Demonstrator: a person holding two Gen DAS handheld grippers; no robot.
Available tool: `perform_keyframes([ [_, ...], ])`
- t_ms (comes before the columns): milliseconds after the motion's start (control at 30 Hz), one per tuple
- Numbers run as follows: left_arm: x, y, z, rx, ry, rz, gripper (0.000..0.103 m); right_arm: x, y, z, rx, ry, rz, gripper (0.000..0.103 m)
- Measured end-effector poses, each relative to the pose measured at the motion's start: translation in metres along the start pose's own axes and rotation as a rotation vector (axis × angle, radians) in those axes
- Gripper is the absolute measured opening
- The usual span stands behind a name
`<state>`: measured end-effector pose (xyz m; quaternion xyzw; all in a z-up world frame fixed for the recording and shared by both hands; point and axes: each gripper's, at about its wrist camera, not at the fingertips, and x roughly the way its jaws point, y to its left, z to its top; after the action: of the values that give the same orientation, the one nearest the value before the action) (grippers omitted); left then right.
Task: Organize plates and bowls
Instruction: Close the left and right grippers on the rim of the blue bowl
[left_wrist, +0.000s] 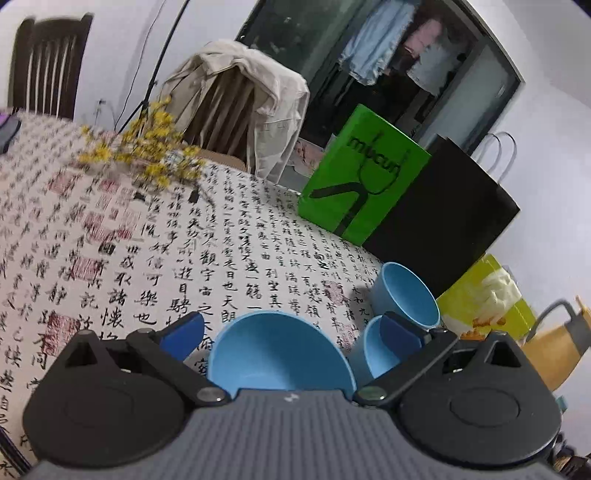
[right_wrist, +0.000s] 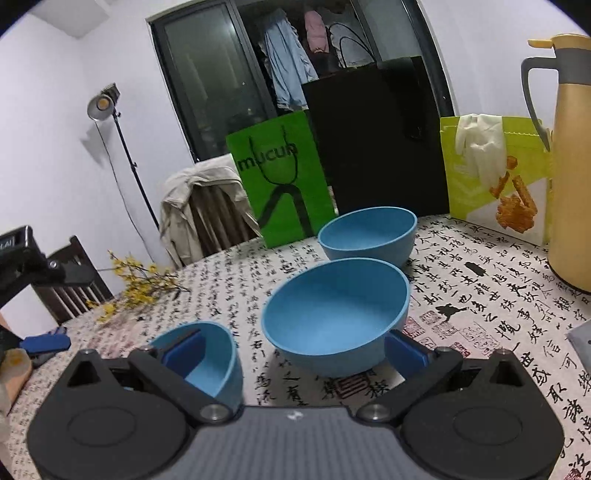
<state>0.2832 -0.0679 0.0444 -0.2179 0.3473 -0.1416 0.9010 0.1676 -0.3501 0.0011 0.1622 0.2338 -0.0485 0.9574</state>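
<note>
Black writing covers the worktop (right_wrist: 480, 295); three blue bowls (right_wrist: 336, 317) sit near its middle; the right tongs (right_wrist: 295, 350) gape wide at 6 o'clock; the left tongs (left_wrist: 291, 332) gape too, empty.

You've got 3 light-blue bowls (right_wrist: 334, 314) on a white tablecloth (right_wrist: 480, 295) w/ black calligraphy & red seal stamps. Gripper pads (right_wrist: 404, 356) dark blue, bodies black/grey. Behind: bright green bag (right_wrist: 280, 184) w/ black print, black bag (right_wrist: 373, 144), yellow flowers (left_wrist: 147, 147), mustard-yellow flask (right_wrist: 570, 166).
</note>
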Motion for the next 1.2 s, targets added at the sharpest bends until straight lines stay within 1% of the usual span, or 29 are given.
perform_keyframes([
  [33,0.003,0.006,0.000,-0.015,-0.003,0.027,0.103,0.002,0.001,0.000,-0.004,0.005,-0.007,0.103],
  [67,0.009,0.009,0.003,-0.001,0.019,0.053,0.103,0.003,0.003,0.000,-0.010,0.008,-0.013,0.103],
  [167,0.020,0.021,0.005,-0.033,0.056,0.065,0.103,0.006,0.008,0.001,-0.019,0.008,-0.024,0.103],
  [267,0.026,0.023,0.004,-0.031,0.085,0.067,0.103,0.007,0.013,0.002,-0.025,0.011,-0.029,0.103],
  [400,0.030,0.022,0.002,-0.019,0.105,0.095,0.103,0.005,0.020,0.002,-0.043,0.022,-0.048,0.103],
  [500,0.036,0.022,0.000,-0.013,0.132,0.102,0.103,0.002,0.022,0.001,-0.048,0.023,-0.061,0.103],
  [633,0.042,0.023,-0.002,-0.018,0.168,0.100,0.103,0.003,0.025,0.000,-0.046,0.039,-0.083,0.103],
  [833,0.045,0.020,-0.005,0.010,0.188,0.084,0.103,0.006,0.032,-0.004,-0.062,0.056,-0.113,0.103],
  [967,0.045,0.018,-0.005,0.029,0.175,0.083,0.103,0.005,0.035,-0.004,-0.065,0.056,-0.113,0.103],
  [1067,0.044,0.018,-0.004,0.029,0.173,0.066,0.103,0.004,0.038,-0.002,-0.077,0.051,-0.116,0.103],
  [1200,0.044,0.018,-0.001,0.041,0.152,0.072,0.103,0.007,0.040,0.003,-0.088,0.060,-0.102,0.103],
])
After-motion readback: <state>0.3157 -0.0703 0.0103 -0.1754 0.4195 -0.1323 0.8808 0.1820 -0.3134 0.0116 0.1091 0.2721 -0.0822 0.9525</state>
